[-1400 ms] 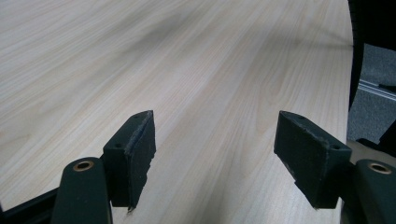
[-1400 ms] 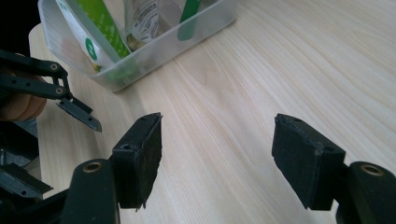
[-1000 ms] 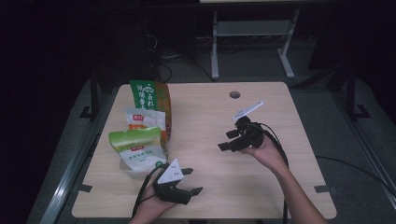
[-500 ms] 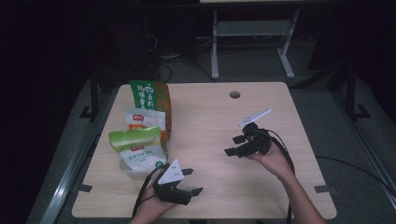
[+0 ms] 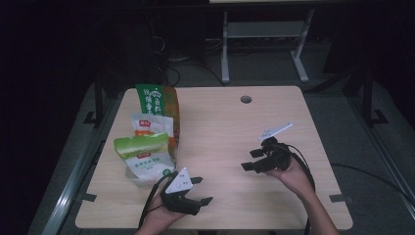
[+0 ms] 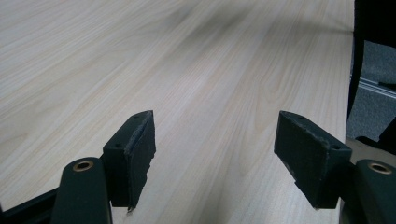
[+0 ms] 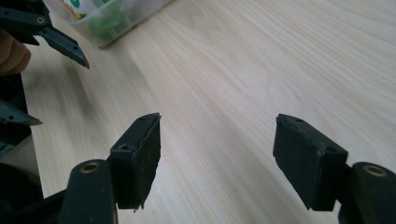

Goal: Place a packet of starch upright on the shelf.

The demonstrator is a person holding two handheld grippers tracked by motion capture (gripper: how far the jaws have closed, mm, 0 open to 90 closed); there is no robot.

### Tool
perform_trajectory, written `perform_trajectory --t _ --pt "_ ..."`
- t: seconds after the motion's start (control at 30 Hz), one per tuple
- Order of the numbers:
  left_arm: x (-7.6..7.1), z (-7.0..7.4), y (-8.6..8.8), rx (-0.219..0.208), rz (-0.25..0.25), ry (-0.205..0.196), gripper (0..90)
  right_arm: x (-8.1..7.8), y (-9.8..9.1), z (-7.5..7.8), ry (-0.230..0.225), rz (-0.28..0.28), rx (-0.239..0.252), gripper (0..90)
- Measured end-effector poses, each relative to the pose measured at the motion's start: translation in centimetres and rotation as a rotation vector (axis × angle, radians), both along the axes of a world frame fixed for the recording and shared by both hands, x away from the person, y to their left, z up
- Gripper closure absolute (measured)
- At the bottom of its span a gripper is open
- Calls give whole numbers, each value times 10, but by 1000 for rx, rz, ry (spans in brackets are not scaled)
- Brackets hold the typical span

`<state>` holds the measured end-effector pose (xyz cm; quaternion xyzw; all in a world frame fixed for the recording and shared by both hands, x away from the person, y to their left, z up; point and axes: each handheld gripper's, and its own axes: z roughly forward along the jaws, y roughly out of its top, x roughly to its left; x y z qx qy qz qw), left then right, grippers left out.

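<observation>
A: The right gripper (image 5: 250,160) is drifting toward the near edge and lower over the tabletop (image 5: 220,127) than it was a second back; the left gripper (image 5: 201,191) is sitting where it was, close to the near edge.

B: Are they carrying anything?

A: No. Both are standing wide apart with nothing between the jaws; in each gripper view there is bare wood grain between the pads.

B: And the snack bags?

A: They are lying in a cluster on the left side of the tabletop. The tall green-and-orange bag (image 5: 157,100) is farthest back, a white packet with a red label (image 5: 150,126) is overlapping its front, and a light green-and-white pouch (image 5: 144,155) is nearest, just beside the left gripper. A clear tub (image 7: 109,18) with green contents is showing at the top of the right gripper view, under or beside that pouch; I cannot tell which.

B: What could be going wrong from here?

A: I'm thinking the overlap is the trouble. The pouch looks puffy and glossy, so the pads may be slipping off it, or pinching a corner and dragging the white packet along. The two grippers are also pointing toward each other, so a reach by both at once risks a knock.
</observation>
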<state>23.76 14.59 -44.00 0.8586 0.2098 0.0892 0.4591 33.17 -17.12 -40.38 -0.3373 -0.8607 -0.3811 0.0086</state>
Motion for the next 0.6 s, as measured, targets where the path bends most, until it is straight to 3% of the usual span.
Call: perform_trajectory --t 0.6 --pt "-2 -1 -3 13 -11 0 290 -29 -22 -19 14 -44 17 314"
